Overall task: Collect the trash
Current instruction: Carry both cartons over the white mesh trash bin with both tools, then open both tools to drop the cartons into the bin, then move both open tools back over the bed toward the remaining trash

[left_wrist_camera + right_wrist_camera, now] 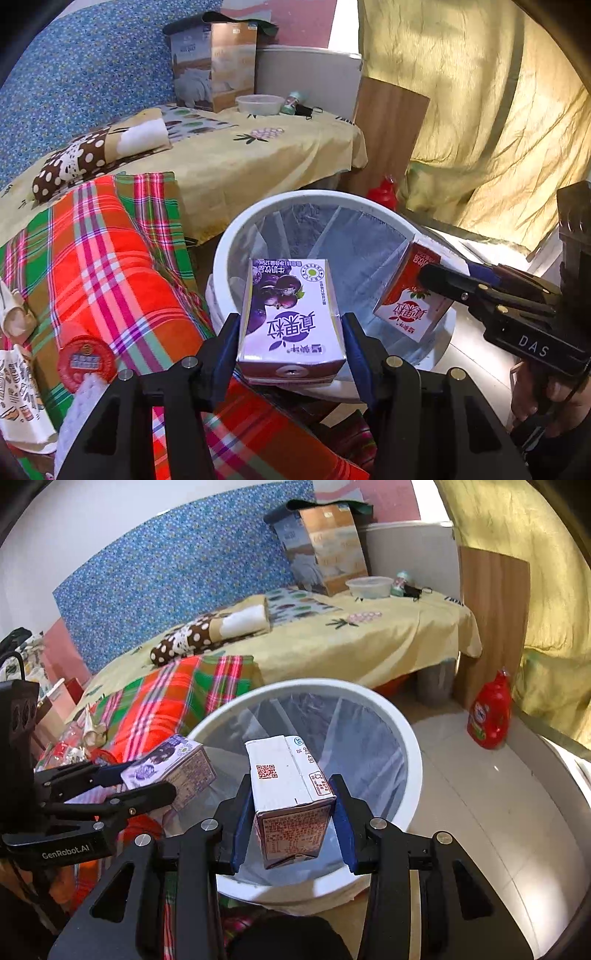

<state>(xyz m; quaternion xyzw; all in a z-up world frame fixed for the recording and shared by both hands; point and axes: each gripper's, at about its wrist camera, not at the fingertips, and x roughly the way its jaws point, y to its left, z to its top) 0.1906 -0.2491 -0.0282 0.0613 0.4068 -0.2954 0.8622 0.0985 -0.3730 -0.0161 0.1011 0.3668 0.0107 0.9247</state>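
Left hand-held gripper: clamps purple milk carton, frame centre, poised over lined white bin.
Right hand-held gripper: clamps red milk carton above the bin, ready for dropping.

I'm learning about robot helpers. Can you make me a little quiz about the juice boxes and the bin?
1. True or false: the left gripper holds the purple carton.
2. What does the right gripper hold? A) bottle B) red carton C) cup
3. Fill in: both cartons are above the white ____.

Key: 1 true. 2 B. 3 bin; its clear liner shows inside.
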